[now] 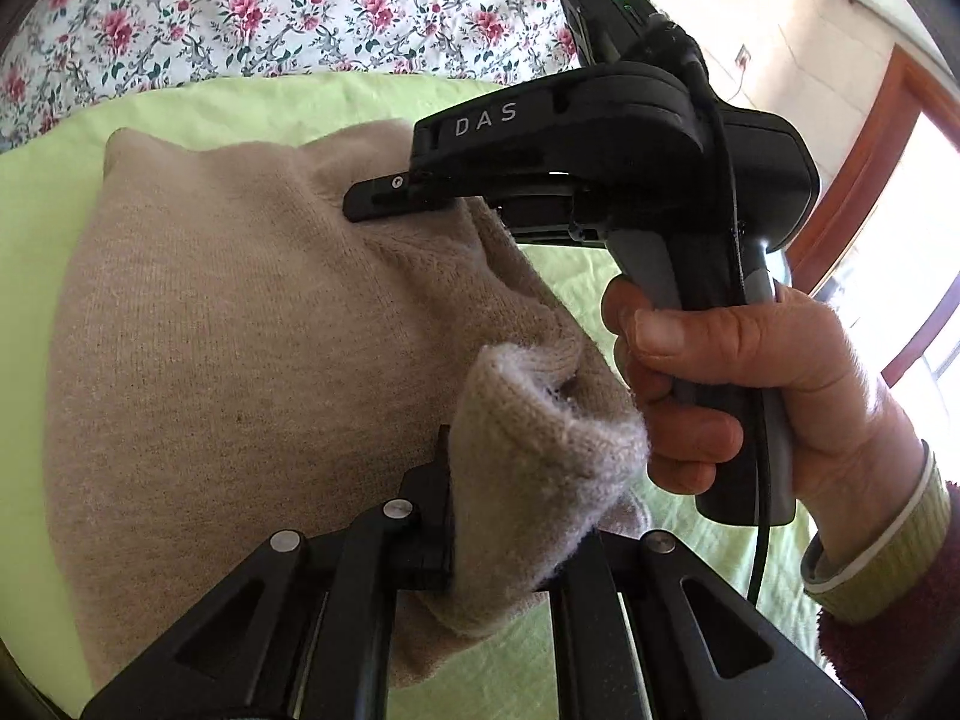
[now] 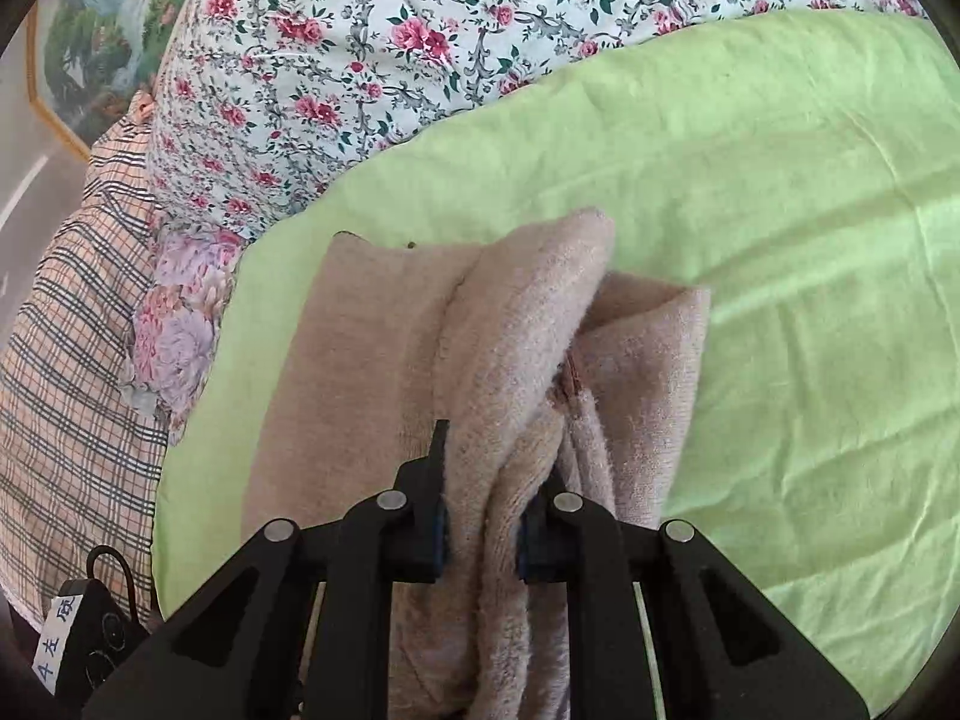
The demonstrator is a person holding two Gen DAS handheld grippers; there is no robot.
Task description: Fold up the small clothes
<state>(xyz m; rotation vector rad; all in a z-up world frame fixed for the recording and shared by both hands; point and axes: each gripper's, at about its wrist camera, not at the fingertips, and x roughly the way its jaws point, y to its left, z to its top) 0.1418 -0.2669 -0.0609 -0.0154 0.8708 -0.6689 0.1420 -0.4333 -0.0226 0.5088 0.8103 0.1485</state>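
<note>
A beige knit garment [image 1: 240, 324] lies on a light green sheet [image 1: 48, 228]. At the bottom of the left wrist view, my left gripper [image 1: 510, 492] is shut on a bunched edge of this garment and holds it up off the sheet. A hand [image 1: 738, 372] holds my right gripper [image 1: 363, 204] from the right, and its fingers pinch the garment's upper part. In the right wrist view my right gripper [image 2: 495, 462] is shut on a thick raised fold of the beige garment [image 2: 522, 324]. The rest of the cloth lies flat to the left and right of that fold.
A floral quilt [image 2: 372, 60] is heaped along the far edge of the green sheet [image 2: 810, 240]. A plaid cloth [image 2: 72, 360] lies at the left, under a framed picture [image 2: 102, 30]. A wooden door frame [image 1: 870, 180] stands at the right.
</note>
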